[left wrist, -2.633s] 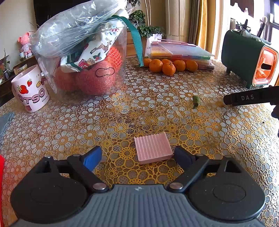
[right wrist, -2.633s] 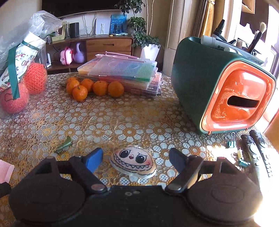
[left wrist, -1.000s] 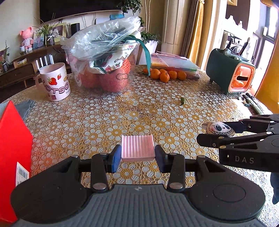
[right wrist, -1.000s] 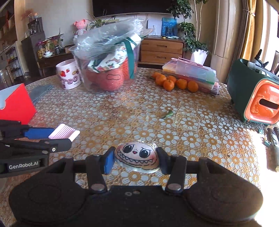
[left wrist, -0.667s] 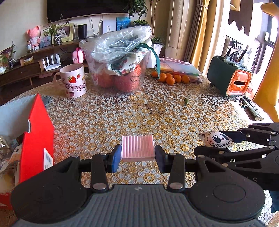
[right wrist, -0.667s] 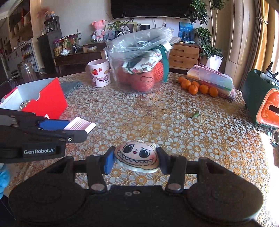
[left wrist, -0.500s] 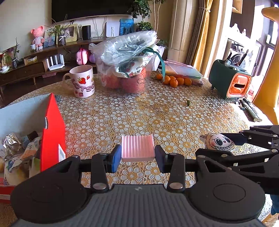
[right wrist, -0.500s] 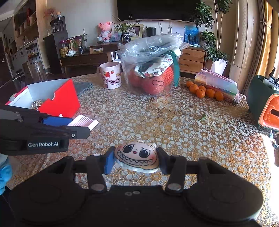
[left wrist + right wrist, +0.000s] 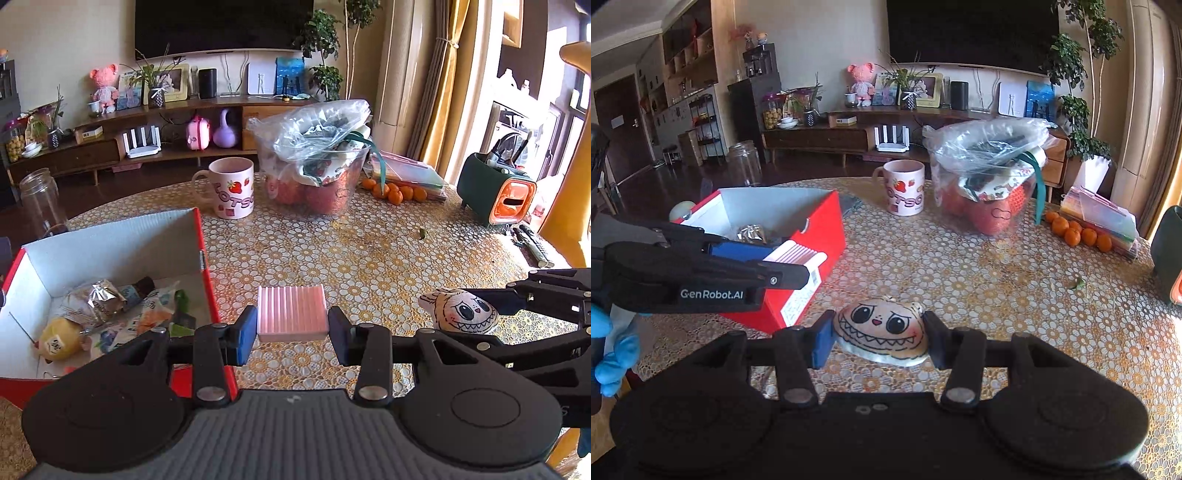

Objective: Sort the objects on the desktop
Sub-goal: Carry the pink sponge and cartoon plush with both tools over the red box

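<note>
Left gripper (image 9: pixel 291 328) is clamped on the ribbed pink square pad (image 9: pixel 291 313), right gripper (image 9: pixel 878 339) on the grinning cartoon-face plush (image 9: pixel 882 332); both carried above the tabletop (image 9: pixel 369 258), presumably heading for the red cardboard box (image 9: pixel 205 258).

the ribbed pad (image 9: pixel 292 313) is pink, the box (image 9: pixel 798 236) red outside, the tablecloth (image 9: pixel 369 258) gold with white flowers.

"genrobot.ai" stands on the left gripper (image 9: pixel 790 258) arm — the strawberry mug (image 9: pixel 905 192) shows only "otso".
</note>
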`<action>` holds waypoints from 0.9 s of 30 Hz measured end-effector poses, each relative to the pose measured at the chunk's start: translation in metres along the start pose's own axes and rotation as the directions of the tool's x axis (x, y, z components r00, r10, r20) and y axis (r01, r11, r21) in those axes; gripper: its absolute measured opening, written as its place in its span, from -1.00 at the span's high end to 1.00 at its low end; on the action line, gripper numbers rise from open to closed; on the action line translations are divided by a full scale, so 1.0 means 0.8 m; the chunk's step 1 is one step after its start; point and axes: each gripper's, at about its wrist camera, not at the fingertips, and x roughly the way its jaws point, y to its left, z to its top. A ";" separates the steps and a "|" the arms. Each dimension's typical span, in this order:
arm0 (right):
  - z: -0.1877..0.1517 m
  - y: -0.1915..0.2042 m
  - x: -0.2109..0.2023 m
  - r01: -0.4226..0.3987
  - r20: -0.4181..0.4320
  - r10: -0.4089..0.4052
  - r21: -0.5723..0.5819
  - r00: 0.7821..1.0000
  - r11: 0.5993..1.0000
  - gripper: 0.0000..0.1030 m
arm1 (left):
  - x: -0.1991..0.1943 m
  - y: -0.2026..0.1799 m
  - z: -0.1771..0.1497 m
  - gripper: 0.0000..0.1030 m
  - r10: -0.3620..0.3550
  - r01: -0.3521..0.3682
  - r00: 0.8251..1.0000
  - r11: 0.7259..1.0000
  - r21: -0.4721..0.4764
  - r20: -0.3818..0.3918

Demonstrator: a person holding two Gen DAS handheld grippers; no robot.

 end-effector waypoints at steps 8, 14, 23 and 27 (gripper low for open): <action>0.019 0.063 0.003 -0.055 0.014 0.056 -0.047 0.998 0.997 0.05 | -0.032 0.058 -0.004 0.21 0.024 -0.024 1.000 0.999 -0.023 0.011; 0.038 0.104 0.010 -0.082 0.023 0.085 -0.094 0.996 0.992 0.05 | -0.052 0.102 -0.008 0.21 0.055 -0.054 0.998 0.998 -0.033 0.023; 0.068 0.153 0.035 -0.115 0.037 0.121 -0.146 0.992 0.983 0.05 | -0.066 0.169 -0.012 0.21 0.108 -0.107 0.994 0.992 -0.061 0.023; 0.079 0.172 0.050 -0.131 0.038 0.139 -0.171 0.990 0.977 0.05 | -0.066 0.195 -0.012 0.21 0.136 -0.134 0.990 0.989 -0.068 0.024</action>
